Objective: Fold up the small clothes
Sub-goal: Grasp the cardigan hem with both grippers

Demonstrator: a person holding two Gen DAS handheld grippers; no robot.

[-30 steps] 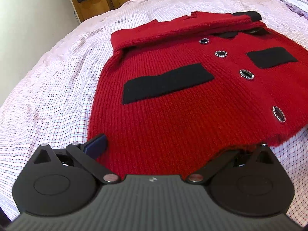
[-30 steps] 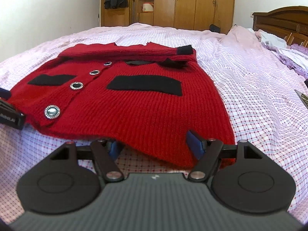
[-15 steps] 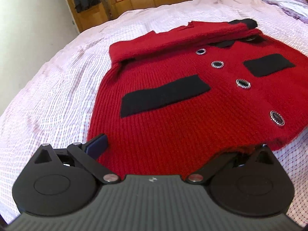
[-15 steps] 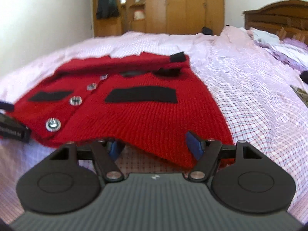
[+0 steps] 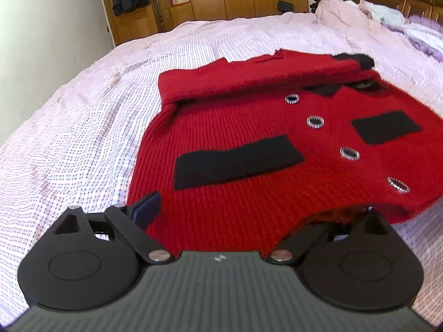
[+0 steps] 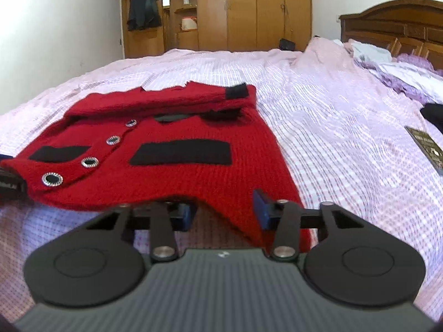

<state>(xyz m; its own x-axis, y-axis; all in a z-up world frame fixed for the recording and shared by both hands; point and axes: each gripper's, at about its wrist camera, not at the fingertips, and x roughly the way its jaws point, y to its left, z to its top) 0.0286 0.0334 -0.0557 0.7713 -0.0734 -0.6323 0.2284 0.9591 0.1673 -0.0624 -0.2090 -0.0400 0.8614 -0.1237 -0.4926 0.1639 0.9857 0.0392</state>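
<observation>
Right tool closing, hem between, unclamped; left tool apart around cardigan; only right view shows booklet.

Left gripper: jaws wide, just closing slightly, cloth edge between. Right gripper: jaws half-spread, just closing, cloth between.

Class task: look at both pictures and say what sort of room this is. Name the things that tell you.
Most likely a home bedroom. A checked bedsheet covers a wide bed with a carved wooden headboard, wooden wardrobes line the far wall, and a red cardigan lies spread out for folding.
</observation>
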